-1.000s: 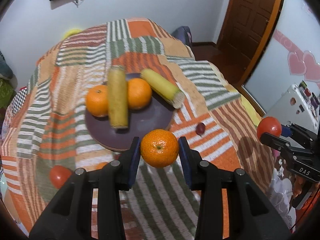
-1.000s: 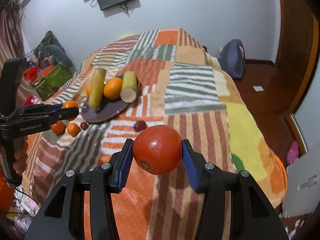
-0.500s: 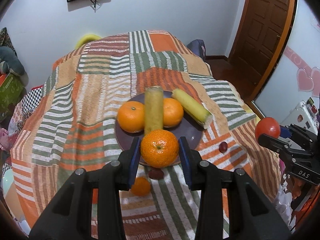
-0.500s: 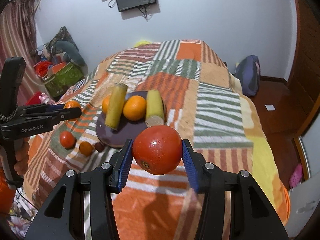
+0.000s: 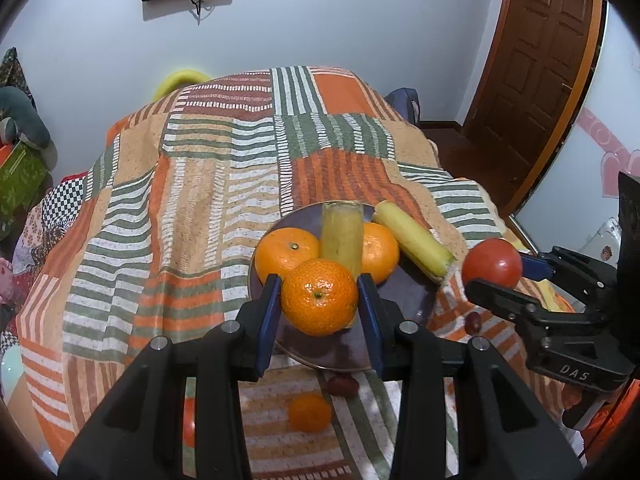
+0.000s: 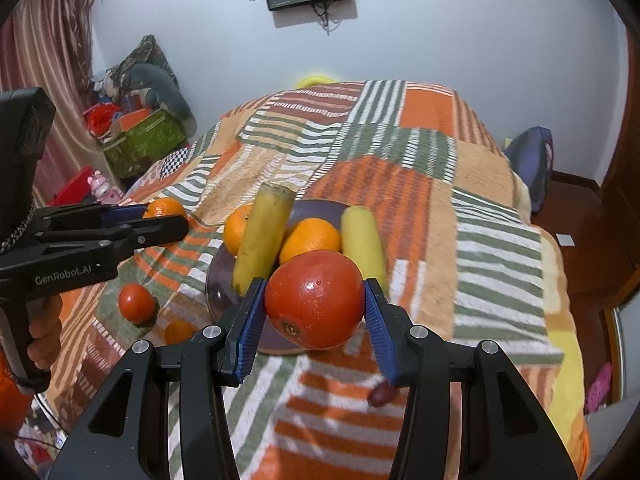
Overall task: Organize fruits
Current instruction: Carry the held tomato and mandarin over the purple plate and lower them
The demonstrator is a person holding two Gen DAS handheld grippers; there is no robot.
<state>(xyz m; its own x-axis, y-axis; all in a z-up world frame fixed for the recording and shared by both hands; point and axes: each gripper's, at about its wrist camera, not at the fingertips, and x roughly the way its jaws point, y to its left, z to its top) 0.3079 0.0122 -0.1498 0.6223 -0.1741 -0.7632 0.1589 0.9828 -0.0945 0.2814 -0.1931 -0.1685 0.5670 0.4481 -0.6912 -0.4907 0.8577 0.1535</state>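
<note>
left gripper (image 5: 319,300) clamped on mandarin (image 5: 319,297), held above near edge of dark plate (image 5: 404,296). right gripper (image 6: 314,312) clamped on tomato (image 6: 314,299), held over plate's near rim, beside two oranges and yellow cylinders.

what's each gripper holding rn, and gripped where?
Left gripper: mandarin orange, pinched across its sides, stem end facing the camera. Right gripper: tomato, pinched across its sides.
</note>
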